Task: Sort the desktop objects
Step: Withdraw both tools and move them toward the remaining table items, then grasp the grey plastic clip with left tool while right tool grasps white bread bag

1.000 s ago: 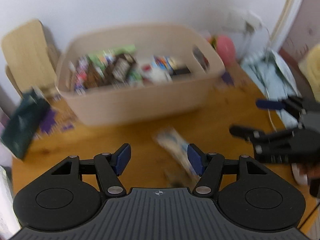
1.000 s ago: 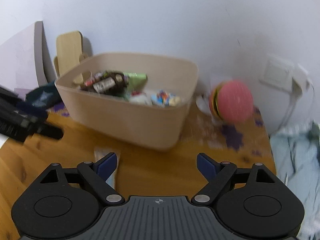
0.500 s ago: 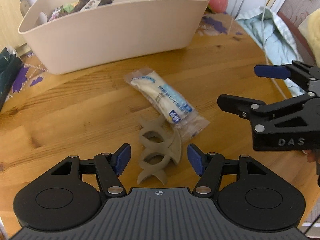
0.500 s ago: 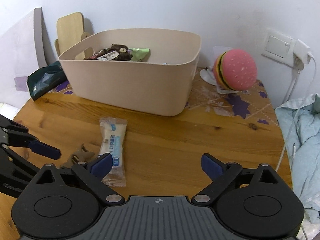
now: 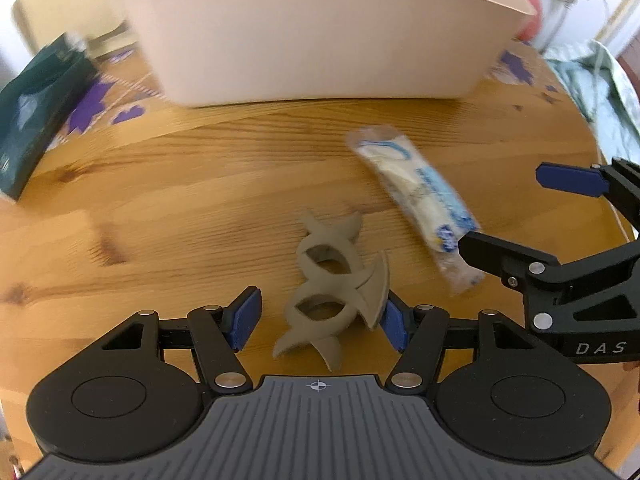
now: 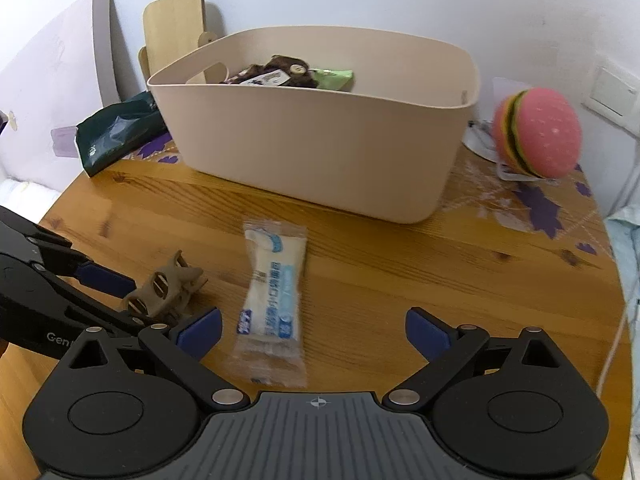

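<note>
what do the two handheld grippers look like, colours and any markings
Both are matte black plastic. Each has two linkage fingers with silver pivot pins, blue pads at the tips, round discs either side and a ribbed grey plate with a small crosshair mark. The right gripper shows white "DAS" lettering in the left wrist view; the left gripper shows "Gen" in the right wrist view.

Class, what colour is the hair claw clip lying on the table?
Greyish tan hair claw clip, clearest in the left wrist view.

Both fisheye views ride just behind their own tools, angled steeply down at the bench [image 5: 160, 184] from close range. The left view sits nearest the hair clip [image 5: 336, 292]; the right view faces the beige bin [image 6: 320, 140] (upper middle). Both share bin, clip and snack packet [image 6: 276, 288].
</note>
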`<state>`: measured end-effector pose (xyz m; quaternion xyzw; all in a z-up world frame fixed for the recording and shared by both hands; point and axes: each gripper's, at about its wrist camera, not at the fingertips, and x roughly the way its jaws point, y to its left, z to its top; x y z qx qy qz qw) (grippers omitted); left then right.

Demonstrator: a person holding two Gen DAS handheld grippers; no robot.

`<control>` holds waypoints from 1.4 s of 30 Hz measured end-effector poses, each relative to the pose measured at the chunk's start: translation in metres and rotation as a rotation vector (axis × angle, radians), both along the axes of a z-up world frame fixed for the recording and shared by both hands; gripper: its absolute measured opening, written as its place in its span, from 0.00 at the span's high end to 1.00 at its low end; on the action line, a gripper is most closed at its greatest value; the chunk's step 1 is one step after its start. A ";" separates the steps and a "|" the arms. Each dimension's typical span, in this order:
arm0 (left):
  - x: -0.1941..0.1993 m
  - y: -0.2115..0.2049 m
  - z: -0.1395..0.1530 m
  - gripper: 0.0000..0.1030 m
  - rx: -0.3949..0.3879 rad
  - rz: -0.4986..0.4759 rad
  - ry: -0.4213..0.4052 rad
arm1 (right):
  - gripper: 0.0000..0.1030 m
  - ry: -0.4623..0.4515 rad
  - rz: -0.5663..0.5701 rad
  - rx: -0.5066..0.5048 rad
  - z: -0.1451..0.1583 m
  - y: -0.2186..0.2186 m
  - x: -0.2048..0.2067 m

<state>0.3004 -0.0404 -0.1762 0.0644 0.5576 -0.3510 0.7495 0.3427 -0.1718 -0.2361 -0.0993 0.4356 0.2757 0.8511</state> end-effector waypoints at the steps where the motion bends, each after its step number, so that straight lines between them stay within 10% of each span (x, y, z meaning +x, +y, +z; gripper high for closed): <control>1: 0.002 0.003 -0.001 0.37 -0.005 0.017 0.012 | 0.03 0.004 -0.003 0.003 -0.002 0.003 0.002; 27: 0.036 0.016 -0.008 0.38 -0.006 0.076 -0.021 | 0.14 0.009 0.101 -0.091 -0.035 0.045 0.013; 34: 0.033 0.015 -0.006 0.53 -0.012 0.069 -0.029 | 0.66 -0.005 0.108 -0.084 -0.027 0.048 0.014; 42: 0.027 0.023 -0.005 0.53 -0.031 0.084 -0.010 | 0.74 0.016 0.099 -0.080 -0.023 0.043 0.005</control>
